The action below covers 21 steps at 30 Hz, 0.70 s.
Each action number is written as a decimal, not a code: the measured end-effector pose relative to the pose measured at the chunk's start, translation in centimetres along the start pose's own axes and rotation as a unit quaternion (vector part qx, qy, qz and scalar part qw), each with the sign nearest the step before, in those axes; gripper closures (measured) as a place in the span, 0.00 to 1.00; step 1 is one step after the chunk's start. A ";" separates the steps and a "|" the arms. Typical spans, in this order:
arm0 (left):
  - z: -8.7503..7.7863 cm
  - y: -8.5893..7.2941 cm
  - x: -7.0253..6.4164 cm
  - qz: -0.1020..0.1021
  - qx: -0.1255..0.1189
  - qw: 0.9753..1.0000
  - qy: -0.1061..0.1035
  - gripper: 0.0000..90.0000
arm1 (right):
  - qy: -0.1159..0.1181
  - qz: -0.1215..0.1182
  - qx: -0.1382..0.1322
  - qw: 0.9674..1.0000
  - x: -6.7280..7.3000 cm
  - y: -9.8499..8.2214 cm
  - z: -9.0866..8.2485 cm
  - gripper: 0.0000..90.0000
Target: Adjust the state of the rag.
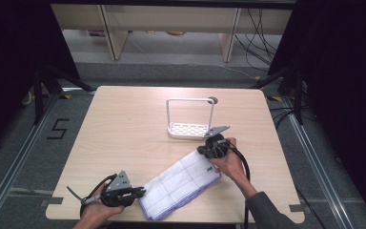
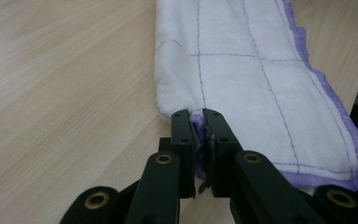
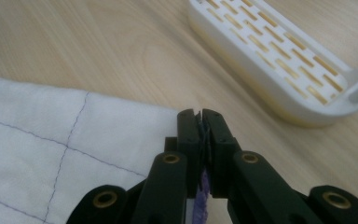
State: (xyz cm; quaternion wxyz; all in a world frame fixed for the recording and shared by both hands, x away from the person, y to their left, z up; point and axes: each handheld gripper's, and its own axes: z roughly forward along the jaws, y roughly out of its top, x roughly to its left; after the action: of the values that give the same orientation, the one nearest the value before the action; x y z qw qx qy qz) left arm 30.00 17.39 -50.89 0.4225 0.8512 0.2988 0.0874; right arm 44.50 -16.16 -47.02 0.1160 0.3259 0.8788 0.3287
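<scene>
High view: the left gripper (image 1: 140,192) is clamped on the near corner of the white cloth (image 1: 181,183), the right gripper (image 1: 205,151) pinches its far corner

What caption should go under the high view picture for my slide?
Two hand-held grippers, left gripper and right gripper, pinch opposite ends of a folded white cloth on a wooden table.
</scene>
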 end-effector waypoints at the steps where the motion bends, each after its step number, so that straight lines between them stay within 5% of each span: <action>1: 0.1 0.0 -0.2 0.005 0.002 1.000 -0.004 0.92 | -0.002 -0.001 -0.005 1.000 0.0 0.4 0.4 0.96; 9: 0.7 0.1 -2.7 0.017 0.011 0.999 -0.025 0.92 | -0.002 -0.054 0.021 0.998 0.4 3.5 2.9 0.96; 21: 2.5 0.7 -5.1 0.020 -0.002 0.999 -0.038 0.91 | 0.002 -0.088 0.037 0.995 1.4 6.0 6.1 0.96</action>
State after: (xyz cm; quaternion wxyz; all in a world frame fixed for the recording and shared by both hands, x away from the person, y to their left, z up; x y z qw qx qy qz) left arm 27.20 12.49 -51.39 0.4334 0.8590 0.2649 0.0641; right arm 48.97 -8.81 -47.71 0.1310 0.2504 0.9159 0.2852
